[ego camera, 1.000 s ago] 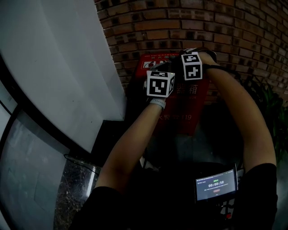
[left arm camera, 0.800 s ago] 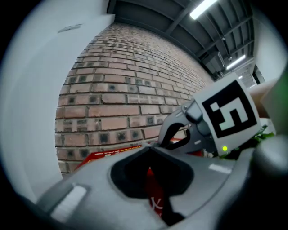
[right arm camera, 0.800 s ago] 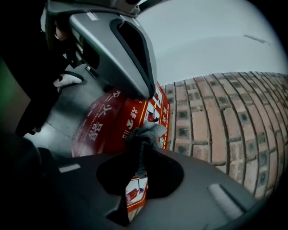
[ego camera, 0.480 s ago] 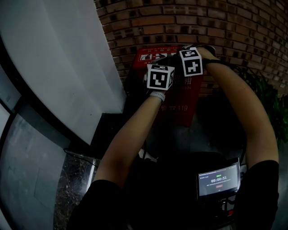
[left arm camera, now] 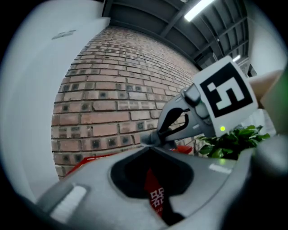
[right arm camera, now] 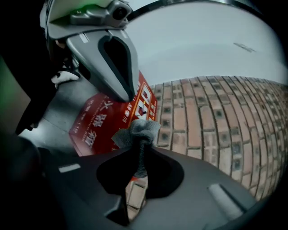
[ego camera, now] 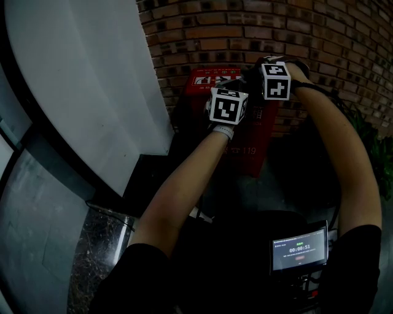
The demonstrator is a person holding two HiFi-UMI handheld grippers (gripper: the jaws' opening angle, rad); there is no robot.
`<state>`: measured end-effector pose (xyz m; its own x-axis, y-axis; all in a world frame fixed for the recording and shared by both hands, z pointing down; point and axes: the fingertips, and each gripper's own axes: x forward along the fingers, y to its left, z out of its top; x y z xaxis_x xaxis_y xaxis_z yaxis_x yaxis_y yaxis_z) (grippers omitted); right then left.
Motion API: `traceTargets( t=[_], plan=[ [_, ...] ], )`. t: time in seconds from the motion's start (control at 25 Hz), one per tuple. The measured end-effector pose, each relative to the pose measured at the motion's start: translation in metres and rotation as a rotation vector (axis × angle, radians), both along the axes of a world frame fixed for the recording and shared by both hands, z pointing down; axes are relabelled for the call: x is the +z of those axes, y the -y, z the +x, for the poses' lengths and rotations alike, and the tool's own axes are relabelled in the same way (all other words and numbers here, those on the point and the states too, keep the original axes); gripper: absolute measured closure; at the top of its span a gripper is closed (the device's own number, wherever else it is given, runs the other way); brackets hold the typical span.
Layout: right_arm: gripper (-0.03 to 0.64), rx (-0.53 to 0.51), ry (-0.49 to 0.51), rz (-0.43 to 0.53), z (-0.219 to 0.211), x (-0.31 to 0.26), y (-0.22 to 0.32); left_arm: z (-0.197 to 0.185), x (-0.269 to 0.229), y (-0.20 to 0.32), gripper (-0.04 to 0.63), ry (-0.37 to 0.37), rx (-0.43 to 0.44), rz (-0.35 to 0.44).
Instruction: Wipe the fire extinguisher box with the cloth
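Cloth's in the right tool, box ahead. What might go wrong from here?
Only a small wad of cloth pokes past the right tool, so its tips may scrape the fire extinguisher box instead of wiping. The shut left tool sits close beside; they might knock together.

Items around me, not in use:
- Brick wall [ego camera: 245, 24], red-brown, far side, running left to right.
- White curved panel [ego camera: 80, 80], left, dark-edged along its lower side.
- Speckled stone ledge [ego camera: 98, 251], near left.
- Leafy green plant [left arm camera: 229, 141], right, by the wall.
- Small lit screen [ego camera: 299, 248], near right, showing a timer.
- Ceiling strip lights [left arm camera: 198, 8], overhead.
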<state>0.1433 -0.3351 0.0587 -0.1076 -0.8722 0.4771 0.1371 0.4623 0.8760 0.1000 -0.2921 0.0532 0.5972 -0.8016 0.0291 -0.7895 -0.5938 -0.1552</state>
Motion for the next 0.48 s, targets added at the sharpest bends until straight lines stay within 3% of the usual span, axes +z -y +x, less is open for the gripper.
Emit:
traceTargets(
  t=[0.24,0.48],
  plan=[
    [0.583,0.038,0.018,0.121,0.024,-0.018,0.032,0.015,0.000,0.011,0.595,0.004,0.011,0.037],
    [0.583,0.061,0.024,0.119,0.033,-0.008,0.068,0.011,0.004,0.025,0.595,-0.021,0.000,0.041]
  ],
)
